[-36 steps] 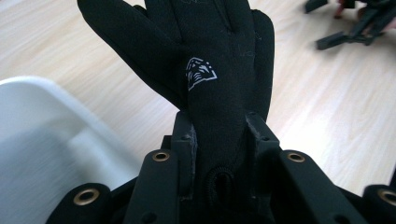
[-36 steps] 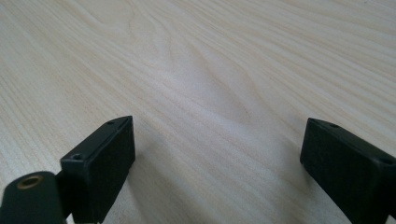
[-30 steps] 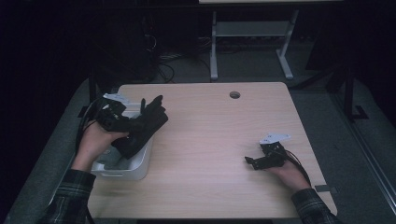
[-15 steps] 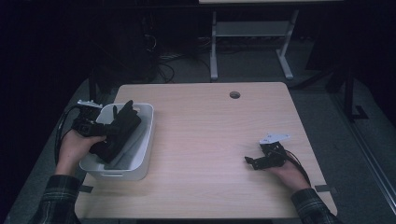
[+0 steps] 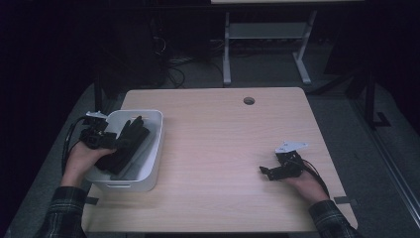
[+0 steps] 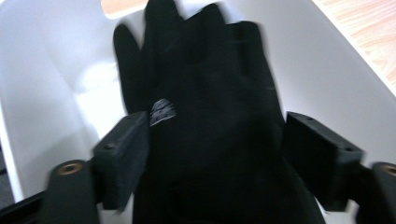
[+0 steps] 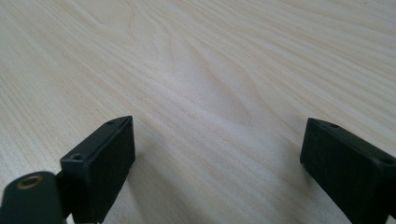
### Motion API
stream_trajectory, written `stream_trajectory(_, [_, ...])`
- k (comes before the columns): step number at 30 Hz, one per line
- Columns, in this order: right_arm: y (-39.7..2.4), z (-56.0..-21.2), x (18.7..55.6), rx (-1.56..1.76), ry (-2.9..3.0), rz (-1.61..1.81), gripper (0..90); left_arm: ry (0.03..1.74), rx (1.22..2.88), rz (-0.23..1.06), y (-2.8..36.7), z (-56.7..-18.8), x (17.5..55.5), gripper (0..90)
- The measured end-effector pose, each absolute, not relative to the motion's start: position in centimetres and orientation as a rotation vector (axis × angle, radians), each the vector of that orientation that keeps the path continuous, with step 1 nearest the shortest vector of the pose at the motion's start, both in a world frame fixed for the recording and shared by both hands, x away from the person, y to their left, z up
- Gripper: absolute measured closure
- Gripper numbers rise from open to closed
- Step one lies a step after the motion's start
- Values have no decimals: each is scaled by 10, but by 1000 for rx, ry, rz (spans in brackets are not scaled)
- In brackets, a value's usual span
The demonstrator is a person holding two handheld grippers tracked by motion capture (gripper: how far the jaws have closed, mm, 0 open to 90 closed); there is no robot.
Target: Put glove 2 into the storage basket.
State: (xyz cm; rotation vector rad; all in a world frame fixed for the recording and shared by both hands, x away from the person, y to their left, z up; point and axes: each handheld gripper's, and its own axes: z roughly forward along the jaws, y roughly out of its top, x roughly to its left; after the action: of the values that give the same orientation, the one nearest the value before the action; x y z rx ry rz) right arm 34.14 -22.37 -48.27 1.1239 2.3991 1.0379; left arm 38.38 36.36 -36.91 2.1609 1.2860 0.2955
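Lying limp in the white bin [image 5: 148,148], black glove [image 6: 210,121]: soft, light, floppy, best pinched mid-palm or at cuff. Left tool [image 6: 215,154] just opening, jaws wide around glove, pads off it; right tool [image 7: 217,163] open, resting on desk [image 5: 223,144].

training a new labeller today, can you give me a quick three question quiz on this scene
1. True or false: the black glove lies in the white bin.
2. Which hand-held gripper rests over bare table: A left, B right?
3. How do the left hand-held gripper's jaws stand around the glove?

Key: 1 true. 2 B. 3 Just opened, one on each side of the glove, the right-hand jaw clear of it.
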Motion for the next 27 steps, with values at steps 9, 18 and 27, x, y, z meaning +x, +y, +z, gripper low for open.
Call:
stream_trajectory(9, [-224, -483, 341, 1124, 2399, 1038, 99, 1217, 2126, 330, 350, -358, 378, 163])
stream_trajectory(18, [-224, -483, 341, 1119, 2405, 1041, 99, 1103, 2118, 293, 309, -356, 377, 159])
stream_trajectory(27, [-224, -483, 341, 1117, 2405, 1042, 99, 980, 2081, 268, 257, -350, 369, 159])
